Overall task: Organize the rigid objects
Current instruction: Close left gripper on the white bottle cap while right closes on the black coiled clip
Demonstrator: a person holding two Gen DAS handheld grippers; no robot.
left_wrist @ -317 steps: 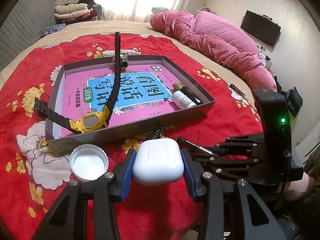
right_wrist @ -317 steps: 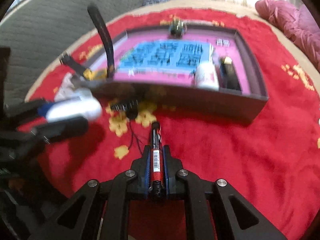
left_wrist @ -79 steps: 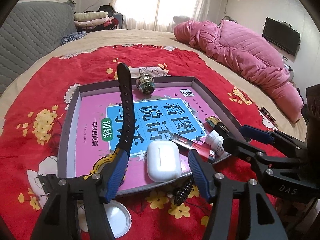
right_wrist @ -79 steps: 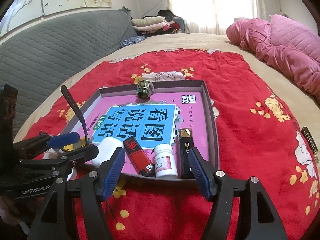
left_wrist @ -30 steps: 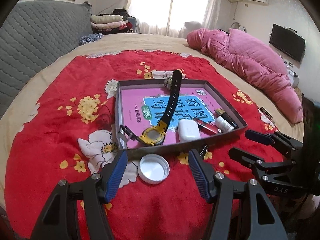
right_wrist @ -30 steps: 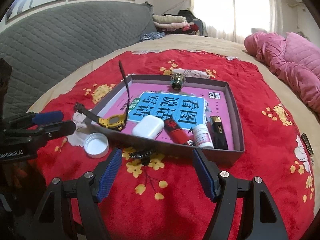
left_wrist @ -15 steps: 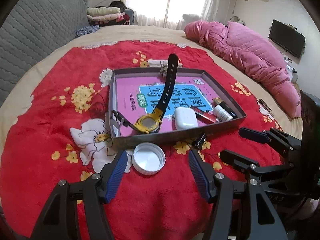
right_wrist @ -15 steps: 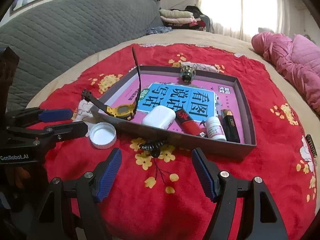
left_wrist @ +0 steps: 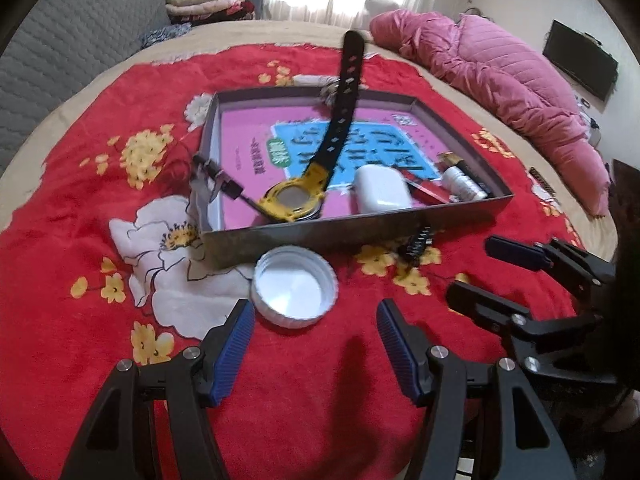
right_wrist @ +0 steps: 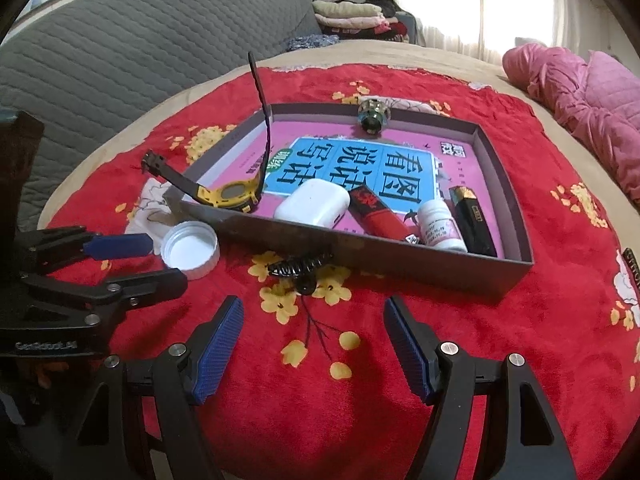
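A grey box (left_wrist: 360, 226) (right_wrist: 400, 258) on the red flowered cloth holds a yellow watch (left_wrist: 294, 202) (right_wrist: 234, 192), a white earbud case (left_wrist: 380, 194) (right_wrist: 314, 202), a red tube (right_wrist: 378, 218), a small white bottle (right_wrist: 440, 228), a black lighter (right_wrist: 472, 216) and a metal knob (right_wrist: 374, 116). In front of the box lie a white lid (left_wrist: 294, 290) (right_wrist: 190, 248) and a black hair clip (left_wrist: 418, 242) (right_wrist: 300, 266). My left gripper (left_wrist: 314, 316) stands open just short of the lid. My right gripper (right_wrist: 314, 312) stands open just short of the clip.
A pink quilt (left_wrist: 500, 76) lies at the back right of the bed. A grey padded headboard (right_wrist: 140, 48) runs along the left. Folded clothes (left_wrist: 208, 0) sit at the back. Bare red cloth (right_wrist: 540, 340) lies to the right of the box.
Both grippers have sunk toward the cloth. The lid now lies close before the left fingers and the hair clip close before the right ones. Both stay open.
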